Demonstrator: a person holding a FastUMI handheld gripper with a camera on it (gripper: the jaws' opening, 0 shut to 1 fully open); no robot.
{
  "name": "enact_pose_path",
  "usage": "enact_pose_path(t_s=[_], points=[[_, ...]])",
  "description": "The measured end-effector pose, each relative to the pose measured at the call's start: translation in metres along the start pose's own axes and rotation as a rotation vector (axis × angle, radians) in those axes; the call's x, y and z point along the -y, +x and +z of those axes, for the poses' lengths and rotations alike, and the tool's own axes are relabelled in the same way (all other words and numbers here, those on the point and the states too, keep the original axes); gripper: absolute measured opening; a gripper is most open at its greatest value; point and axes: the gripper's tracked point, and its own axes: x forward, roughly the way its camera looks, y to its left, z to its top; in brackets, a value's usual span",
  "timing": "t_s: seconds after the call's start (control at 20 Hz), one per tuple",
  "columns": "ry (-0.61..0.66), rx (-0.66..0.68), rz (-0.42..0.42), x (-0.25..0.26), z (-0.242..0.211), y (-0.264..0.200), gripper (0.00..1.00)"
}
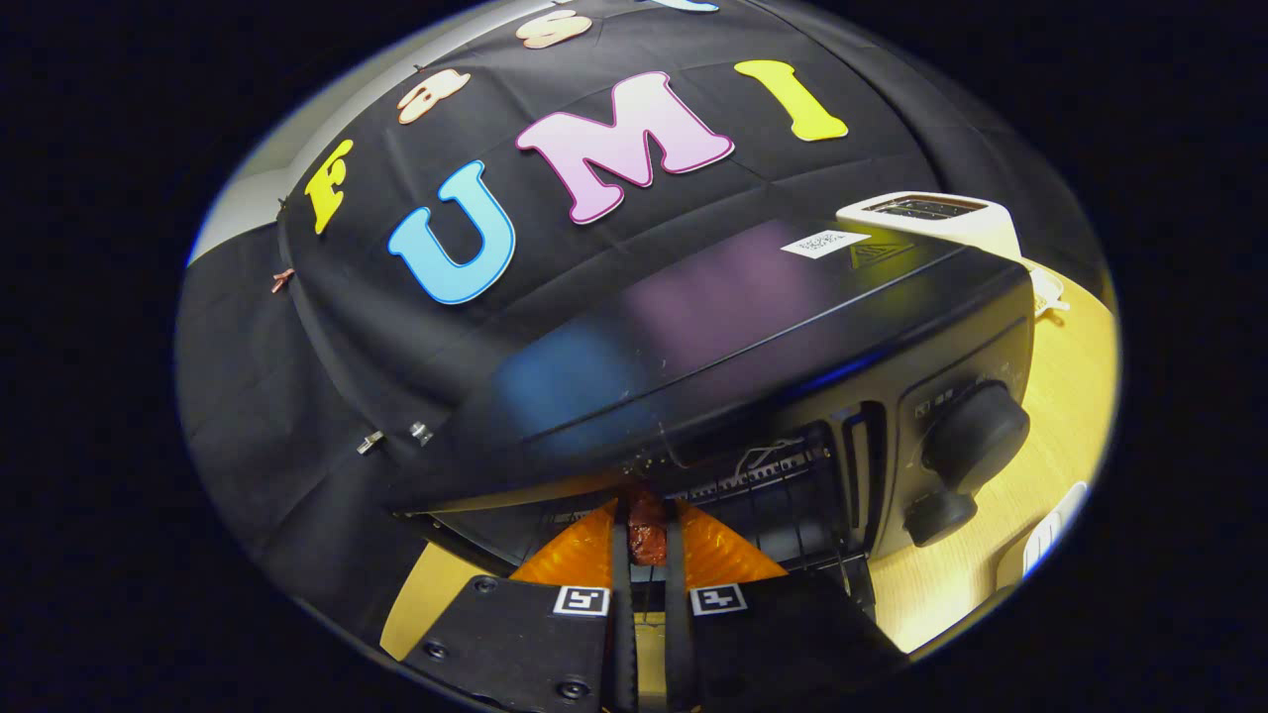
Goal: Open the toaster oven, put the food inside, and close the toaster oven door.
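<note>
Toaster oven (pixel 753 337) sits right ahead of your fingers, black, glossy top, on a wooden table (pixel 1080 396). Two knobs (pixel 966 436) on its front panel, off to the right. Wire rack (pixel 763 485) visible through the oven's front opening; door state can't be told. Your gripper (pixel 647 540) has its jaws narrow, both fingers pressing a small dark reddish-brown piece of food (pixel 647 535) at the tips, held at the mouth of the oven just below its top edge. White pop-up toaster (pixel 936 218) stands beyond the oven, at its far right.
</note>
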Motion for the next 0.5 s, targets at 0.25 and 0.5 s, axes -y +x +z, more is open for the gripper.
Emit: enact_pose_path(t_s=[0.25,0.5], points=[[-0.147,-0.022,-0.113,0.022,-0.012,-0.012,0.59],[-0.209,-0.062,-0.118,0.014,-0.023,-0.042,0.98]])
